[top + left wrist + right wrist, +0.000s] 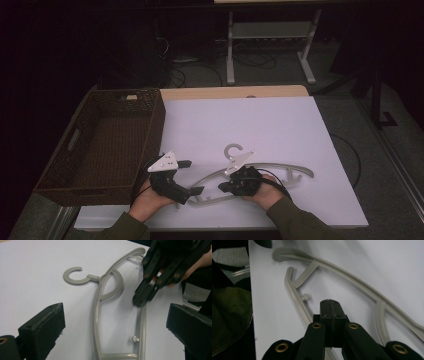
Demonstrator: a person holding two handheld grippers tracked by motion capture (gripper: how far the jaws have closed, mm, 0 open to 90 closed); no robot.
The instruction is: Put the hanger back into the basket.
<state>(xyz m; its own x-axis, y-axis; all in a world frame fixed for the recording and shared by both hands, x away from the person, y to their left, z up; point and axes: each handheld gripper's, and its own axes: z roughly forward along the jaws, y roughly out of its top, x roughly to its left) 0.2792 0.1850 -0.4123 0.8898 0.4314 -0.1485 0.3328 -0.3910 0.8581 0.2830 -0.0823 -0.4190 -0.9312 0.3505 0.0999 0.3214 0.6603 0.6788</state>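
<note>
The hanger (280, 172) lies flat on the white desk (280, 125), its long axis running from about 8 o'clock to 2 o'clock across the near half in the high view, hook (233, 150) pointing to 12. My right tool (223, 187) sits right over the middle of it, jaws pressed together with nothing between them; in the right gripper view the closed tip (330, 305) hovers in the gap between the curved top arm (352, 281) and the straight bottom bar (295, 302), just beside the small peg (306, 297). I cannot tell whether the tip touches the desk.

My left tool (191, 176) stands wide and empty at the hanger's 9 o'clock end, pads (47, 327) spread either side of the near shoulder in the left gripper view. So the right is nearer the centre, the left nearer the end. I judge the next move turns on that: the bar runs lengthwise away from the left jaws, so they would need to cross it to close.

The hanger is grey plastic, thin, with an inner loop (112, 287) below the hook. The basket (107, 142) waits at 10 o'clock.
</note>
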